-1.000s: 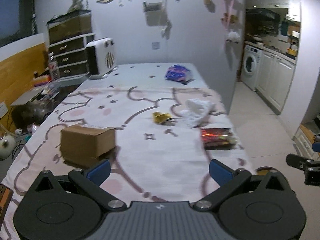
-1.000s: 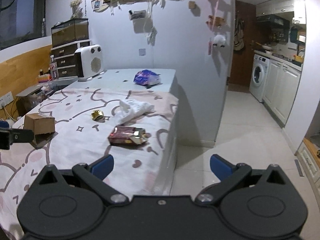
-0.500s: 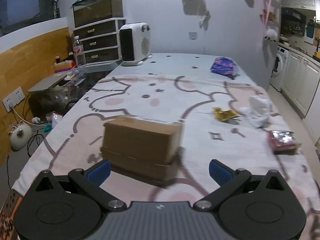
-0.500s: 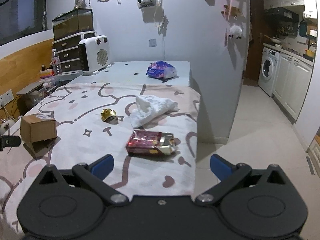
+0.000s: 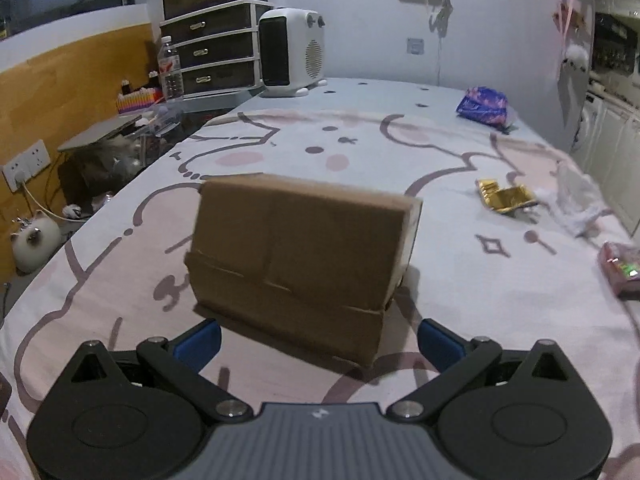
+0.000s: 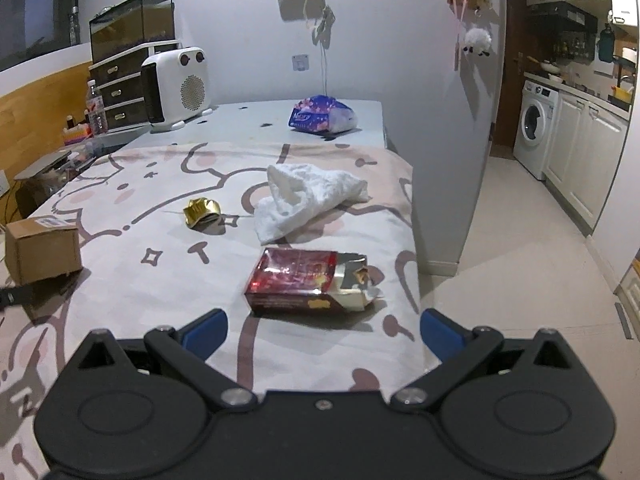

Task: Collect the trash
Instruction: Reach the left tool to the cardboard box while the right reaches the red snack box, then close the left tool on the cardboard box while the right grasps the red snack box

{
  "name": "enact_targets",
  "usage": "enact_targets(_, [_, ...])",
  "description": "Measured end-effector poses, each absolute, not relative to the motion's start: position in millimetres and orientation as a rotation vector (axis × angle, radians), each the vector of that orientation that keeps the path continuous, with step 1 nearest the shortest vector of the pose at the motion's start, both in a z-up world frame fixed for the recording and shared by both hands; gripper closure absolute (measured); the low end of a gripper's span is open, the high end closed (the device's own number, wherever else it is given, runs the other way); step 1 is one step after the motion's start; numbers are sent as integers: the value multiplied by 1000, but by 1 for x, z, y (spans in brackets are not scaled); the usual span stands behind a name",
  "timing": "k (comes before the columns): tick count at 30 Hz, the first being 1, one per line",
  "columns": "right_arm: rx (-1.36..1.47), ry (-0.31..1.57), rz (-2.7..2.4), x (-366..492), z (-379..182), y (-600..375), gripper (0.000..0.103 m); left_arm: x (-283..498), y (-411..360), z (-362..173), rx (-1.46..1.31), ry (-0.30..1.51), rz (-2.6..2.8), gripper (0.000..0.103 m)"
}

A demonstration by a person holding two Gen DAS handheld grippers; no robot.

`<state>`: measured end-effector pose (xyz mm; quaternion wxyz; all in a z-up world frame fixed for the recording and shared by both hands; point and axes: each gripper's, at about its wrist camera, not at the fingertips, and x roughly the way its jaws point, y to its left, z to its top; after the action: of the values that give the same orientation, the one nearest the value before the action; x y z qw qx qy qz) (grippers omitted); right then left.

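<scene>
A brown cardboard box (image 5: 304,256) stands on the pink cartoon-print cloth just ahead of my left gripper (image 5: 318,342), whose fingers are open and level with the box's near bottom corners. In the right wrist view a torn red snack packet (image 6: 304,280) lies just in front of my open right gripper (image 6: 324,330). Beyond the packet lie a crumpled gold wrapper (image 6: 201,212), a crumpled white tissue (image 6: 308,196) and a purple plastic bag (image 6: 322,118). The box (image 6: 42,250) also shows at the left edge there.
A white fan heater (image 6: 176,86) and a set of dark drawers (image 5: 216,54) stand at the far end. The table's right edge (image 6: 412,240) drops to a tiled floor, with a washing machine (image 6: 534,128) beyond. Cables and clutter sit left of the table (image 5: 96,164).
My left gripper has swung left and closed in on the cardboard box, which now fills the view. My right gripper has advanced toward the red packet. Both stay open.
</scene>
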<state>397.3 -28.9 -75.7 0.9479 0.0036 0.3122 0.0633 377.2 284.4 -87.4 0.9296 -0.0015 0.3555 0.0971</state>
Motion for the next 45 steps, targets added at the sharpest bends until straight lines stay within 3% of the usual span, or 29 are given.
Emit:
enact_targets(8, [8, 632, 139, 424, -93, -20, 0, 379, 290, -96, -44, 686, 259, 45])
enact_targets(10, [15, 635, 128, 432, -93, -21, 0, 376, 293, -95, -63, 682, 258, 65])
enact_targets(14, [85, 674, 121, 454, -99, -23, 0, 369, 295, -93, -79, 676, 256, 78])
enact_targets(18, [127, 672, 123, 466, -105, -22, 0, 352, 295, -90, -109, 678, 208, 98])
enact_targets(23, [116, 652, 173, 466, -105, -15, 1, 319, 278, -88, -83, 686, 113, 101])
enact_targets(24, [117, 649, 188, 465, -105, -14, 4, 311, 274, -87, -77, 684, 94, 101])
enact_targets(26, [124, 644, 222, 462, -105, -12, 19, 297, 268, -86, -74, 684, 63, 101])
enact_targets(36, [65, 631, 319, 419, -100, 0, 23, 266, 241, -84, -97, 656, 35, 101])
enact_targets(37, [58, 629, 325, 411, -98, -1, 40, 264, 240, -84, -97, 653, 37, 101])
enact_targets(38, [58, 620, 312, 405, -96, -4, 82, 263, 238, -84, -97, 649, 40, 101])
enact_targets(40, [102, 651, 304, 399, -93, -14, 100, 261, 235, -84, -105, 644, 41, 101])
enact_targets(45, [109, 672, 340, 372, -92, -32, 101, 257, 227, -87, -129, 639, 40, 101])
